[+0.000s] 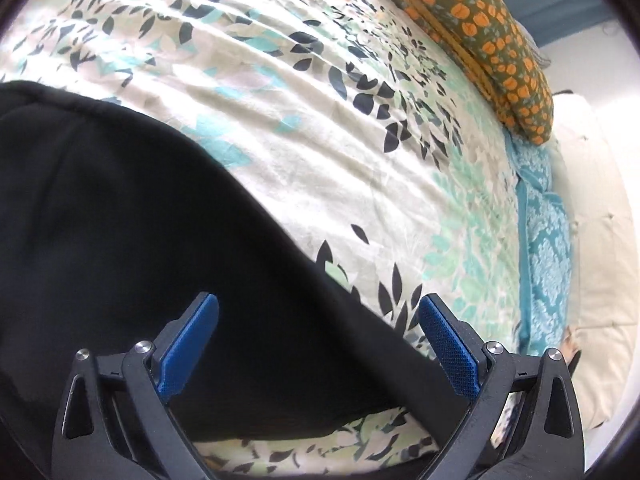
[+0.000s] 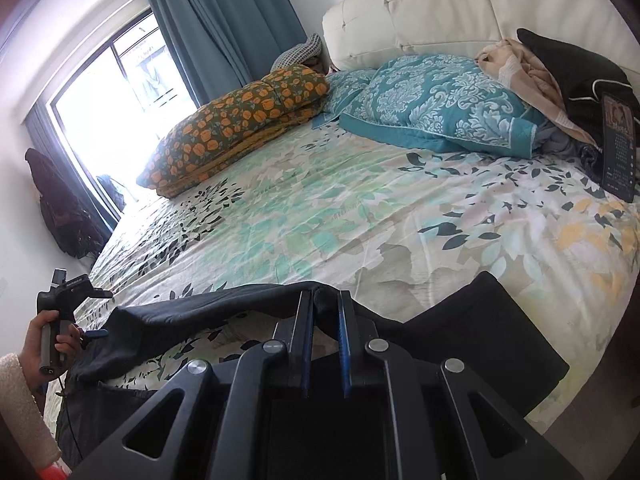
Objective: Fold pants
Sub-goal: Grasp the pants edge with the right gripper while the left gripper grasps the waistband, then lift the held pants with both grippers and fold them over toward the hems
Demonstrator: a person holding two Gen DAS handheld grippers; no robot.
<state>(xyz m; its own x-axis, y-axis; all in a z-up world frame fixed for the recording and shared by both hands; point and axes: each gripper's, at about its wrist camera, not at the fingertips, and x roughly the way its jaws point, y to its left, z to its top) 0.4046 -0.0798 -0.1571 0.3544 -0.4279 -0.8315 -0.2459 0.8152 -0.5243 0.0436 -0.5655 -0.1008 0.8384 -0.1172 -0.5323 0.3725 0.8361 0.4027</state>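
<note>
Black pants (image 1: 120, 240) lie on the floral bedspread (image 1: 300, 140) and fill the lower left of the left wrist view. My left gripper (image 1: 320, 320) hovers over their edge, jaws wide open, blue pads (image 1: 448, 344) touching nothing. In the right wrist view my right gripper (image 2: 325, 304) is shut on a raised fold of the pants (image 2: 200, 312). From there the cloth stretches left toward the left gripper (image 2: 94, 335), which a hand (image 2: 48, 340) holds. Another part of the pants (image 2: 480, 340) lies flat to the right, near the bed's edge.
A folded orange-flowered quilt (image 2: 232, 128) lies at the far left of the bed. Teal pillows (image 2: 432, 100) rest against the white headboard (image 2: 440, 4). A pile of clothes (image 2: 560, 80) and a dark phone (image 2: 618, 144) sit at the far right. A window (image 2: 108, 112) and blue curtain (image 2: 224, 28) stand behind.
</note>
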